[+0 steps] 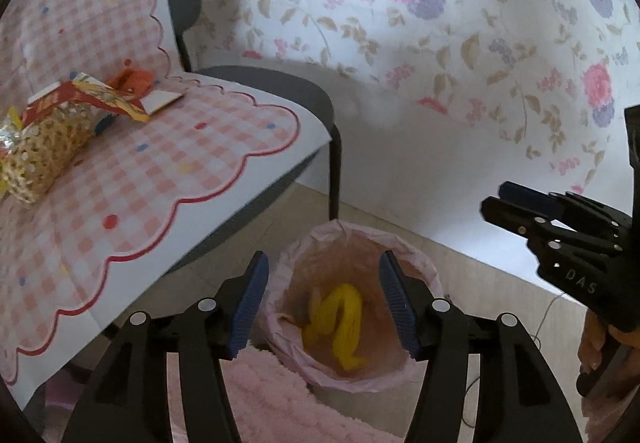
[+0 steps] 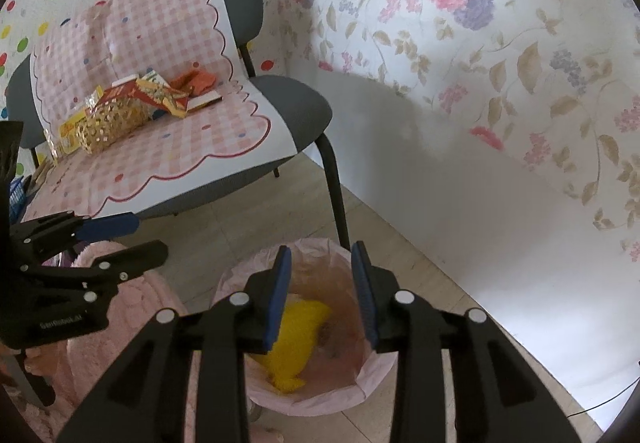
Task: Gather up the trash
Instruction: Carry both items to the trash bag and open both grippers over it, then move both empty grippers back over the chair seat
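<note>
Both tongs, left and right, hung wide and empty above the bin; its loose liner could snag them.

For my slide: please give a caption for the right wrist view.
Open right gripper above the pink-lined bin holding yellow trash; wrappers on the chair.

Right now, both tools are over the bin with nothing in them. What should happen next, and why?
Probably swing the left tool toward the chair for the gold wrapper. Both tools are open and empty, the yellow piece already lies in the bin, and trash remains on the seat. The right tool can follow.
</note>
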`<state>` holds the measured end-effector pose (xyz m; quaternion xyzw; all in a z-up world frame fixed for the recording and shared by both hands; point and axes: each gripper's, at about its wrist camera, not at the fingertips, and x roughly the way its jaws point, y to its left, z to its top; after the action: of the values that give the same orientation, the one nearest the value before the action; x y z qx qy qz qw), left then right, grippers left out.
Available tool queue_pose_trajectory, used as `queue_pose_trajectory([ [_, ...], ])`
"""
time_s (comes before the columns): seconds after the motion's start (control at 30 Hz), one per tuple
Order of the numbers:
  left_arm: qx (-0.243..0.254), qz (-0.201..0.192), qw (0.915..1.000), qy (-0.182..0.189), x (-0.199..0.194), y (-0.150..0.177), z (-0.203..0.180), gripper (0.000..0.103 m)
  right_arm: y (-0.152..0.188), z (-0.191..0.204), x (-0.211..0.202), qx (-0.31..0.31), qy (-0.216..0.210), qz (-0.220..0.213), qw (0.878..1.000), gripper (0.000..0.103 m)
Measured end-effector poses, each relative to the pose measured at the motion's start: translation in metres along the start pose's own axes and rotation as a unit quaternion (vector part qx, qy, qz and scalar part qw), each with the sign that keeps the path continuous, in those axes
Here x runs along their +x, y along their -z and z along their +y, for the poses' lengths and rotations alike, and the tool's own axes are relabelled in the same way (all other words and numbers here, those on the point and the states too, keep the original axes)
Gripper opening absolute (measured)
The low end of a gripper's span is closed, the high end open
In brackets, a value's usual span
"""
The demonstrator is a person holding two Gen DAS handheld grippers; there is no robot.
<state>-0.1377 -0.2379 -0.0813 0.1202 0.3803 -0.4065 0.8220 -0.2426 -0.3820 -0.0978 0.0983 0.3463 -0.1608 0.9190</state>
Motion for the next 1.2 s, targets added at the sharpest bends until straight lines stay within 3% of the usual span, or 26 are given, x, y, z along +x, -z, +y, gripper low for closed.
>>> queue_pose_trajectory([
  [0.43,-0.059,-0.042,0.9948,-0.071,-0.054,0.004,0.059,0.059,-0.036,0.037,-0.026,-0.026,-0.055,-0.048,0.997,0.031],
  [0.9,-0.142,-0.081,0.9715,-0.172,-0.119,0.006,0.157,0.059,-0.086,0.126,0.001,-0.106,-0.119,-0.053,0.986,0.035],
  [1.2,-0.183,-0.084,0.954,-0.222,-0.129,0.0,0.204,0.079,-0.113,0.163,0.04,-0.139,-0.145,-0.044,0.979,0.041],
])
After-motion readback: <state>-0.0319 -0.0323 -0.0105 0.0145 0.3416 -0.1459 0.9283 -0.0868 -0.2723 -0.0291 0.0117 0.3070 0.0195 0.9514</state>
